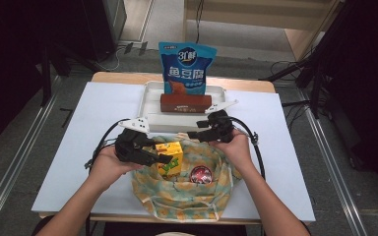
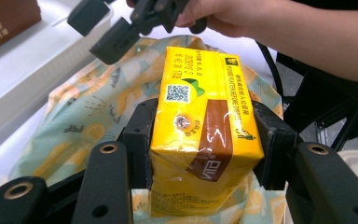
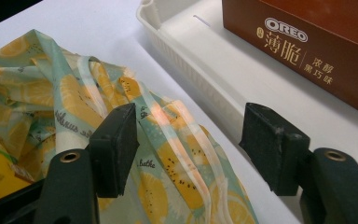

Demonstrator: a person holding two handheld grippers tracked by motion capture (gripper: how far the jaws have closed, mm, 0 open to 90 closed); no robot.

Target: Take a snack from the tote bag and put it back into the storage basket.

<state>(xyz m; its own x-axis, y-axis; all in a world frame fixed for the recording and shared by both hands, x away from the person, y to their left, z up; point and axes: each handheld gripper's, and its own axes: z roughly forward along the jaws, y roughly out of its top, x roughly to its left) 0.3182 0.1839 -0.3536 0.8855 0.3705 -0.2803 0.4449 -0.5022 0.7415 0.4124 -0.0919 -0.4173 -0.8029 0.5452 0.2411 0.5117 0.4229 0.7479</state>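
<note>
The yellow drink carton [image 2: 205,135] is clamped between the left gripper [image 1: 165,158] pads at frame centre above the open lemon-print bag [image 1: 187,189], long axis apparently along the jaws, while the right gripper [image 3: 191,144] is held open, empty, over the bag's rim.

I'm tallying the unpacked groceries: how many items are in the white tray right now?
2: a blue snack pouch standing at the far side of the white tray, and a brown Oreo box lying in front of it. Anything behind the pouch would be hidden.
</note>
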